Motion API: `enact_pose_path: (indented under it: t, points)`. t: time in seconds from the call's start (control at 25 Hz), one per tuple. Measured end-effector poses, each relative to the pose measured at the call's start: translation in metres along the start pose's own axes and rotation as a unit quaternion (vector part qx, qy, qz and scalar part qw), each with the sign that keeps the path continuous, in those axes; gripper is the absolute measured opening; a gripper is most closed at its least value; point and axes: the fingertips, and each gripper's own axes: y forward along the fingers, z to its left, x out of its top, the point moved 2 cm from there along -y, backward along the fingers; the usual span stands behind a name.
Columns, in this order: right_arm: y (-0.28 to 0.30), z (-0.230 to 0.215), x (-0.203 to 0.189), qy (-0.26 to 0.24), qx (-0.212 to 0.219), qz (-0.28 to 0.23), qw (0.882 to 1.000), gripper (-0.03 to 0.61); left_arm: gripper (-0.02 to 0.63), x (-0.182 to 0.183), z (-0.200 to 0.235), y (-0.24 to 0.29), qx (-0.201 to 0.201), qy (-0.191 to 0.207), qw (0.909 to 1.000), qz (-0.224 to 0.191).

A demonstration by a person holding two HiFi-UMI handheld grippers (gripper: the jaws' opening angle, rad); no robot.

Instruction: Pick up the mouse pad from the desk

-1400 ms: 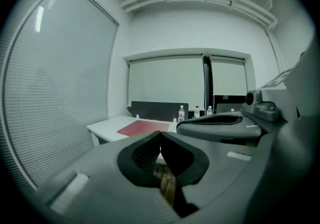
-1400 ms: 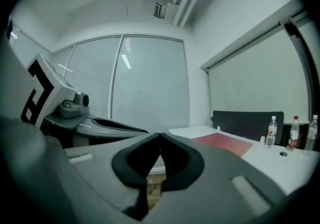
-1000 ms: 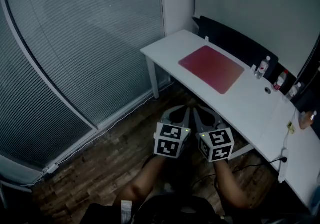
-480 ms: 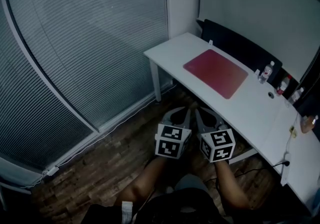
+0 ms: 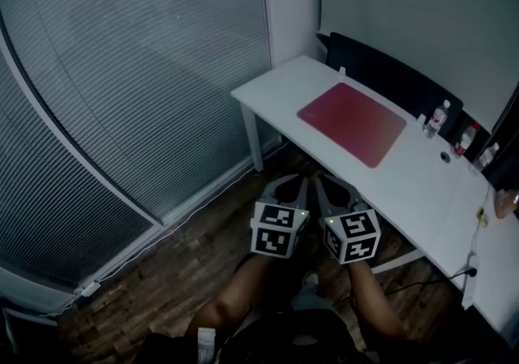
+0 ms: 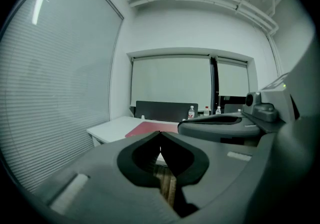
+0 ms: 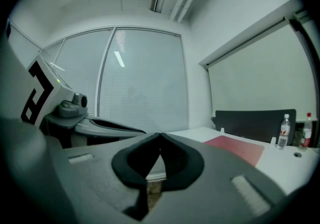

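The left tool (image 5: 302,184) and the right tool (image 5: 319,184) are both pressed together, and each gripper view shows the 2 jaw tips meeting with nothing between them. I think they are shut because there is nothing to grasp here yet. The 2 tools are held side by side, almost level and pointing forward, above the wooden floor (image 5: 182,269) in front of the tabletop (image 5: 280,83). This looks to me like an approach posture, with the person not yet at the tabletop and both tools carried ahead of the body. The mouse pad (image 5: 353,123) is well apart from them. It lies flat on the white tabletop, toward the end nearest the blinds (image 5: 122,95), and closer to the back edge, where a dark panel (image 5: 389,70) stands, than to the front edge. It is a red rectangle with rounded corners, and nothing rests on it. Some bottles (image 5: 439,117) stand to its right, near it but not touching it. The pad appears very thin, and its edges seem to lie flush on the surface, so I judge that it is soft and that a tool must open and take it at an edge or a corner.
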Motion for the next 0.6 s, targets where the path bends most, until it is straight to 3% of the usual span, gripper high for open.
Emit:
enact_pose_path:
  t: [0.6]
  points:
    - [0.072,-0.1,-0.002,0.009,0.005,0.006,1.0,0.002,0.005,0.019,0.015,0.123,0.001,0.005,0.9999,0.016]
